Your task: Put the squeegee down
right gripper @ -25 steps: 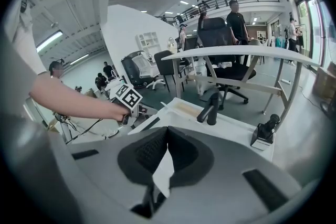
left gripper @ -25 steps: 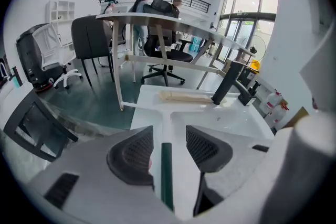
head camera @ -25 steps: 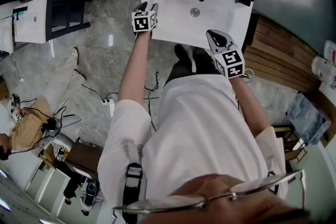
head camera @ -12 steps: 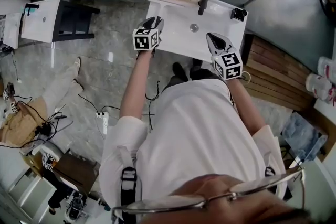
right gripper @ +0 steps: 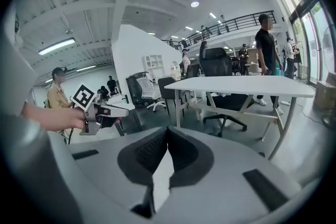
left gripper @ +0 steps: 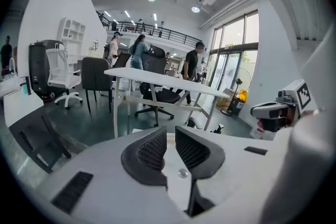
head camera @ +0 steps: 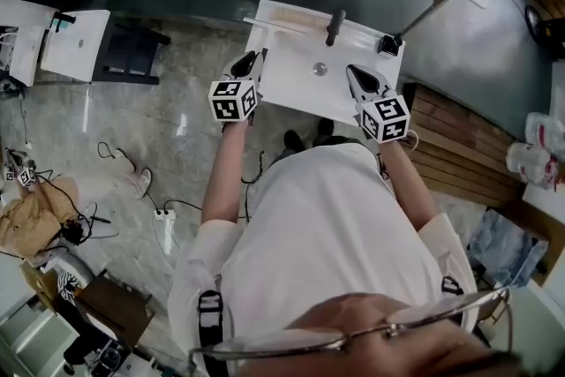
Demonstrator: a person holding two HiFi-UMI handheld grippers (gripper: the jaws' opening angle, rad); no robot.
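Closing just now on nothing, left gripper (head camera: 251, 59) jaws stand near-shut; right gripper (head camera: 355, 71) jaws touch; squeegee (head camera: 265, 29) indistinct.

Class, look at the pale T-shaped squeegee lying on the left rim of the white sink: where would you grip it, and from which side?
Take the pale T-shaped squeegee by its thin handle, probably midway, coming down from above. It lies flat along the left rim of the white sink, handle toward the person; the crossbar at the back corner looks too long to span.

Squeegee (head camera: 265, 38), lying flat, sink (head camera: 305, 82) left edge
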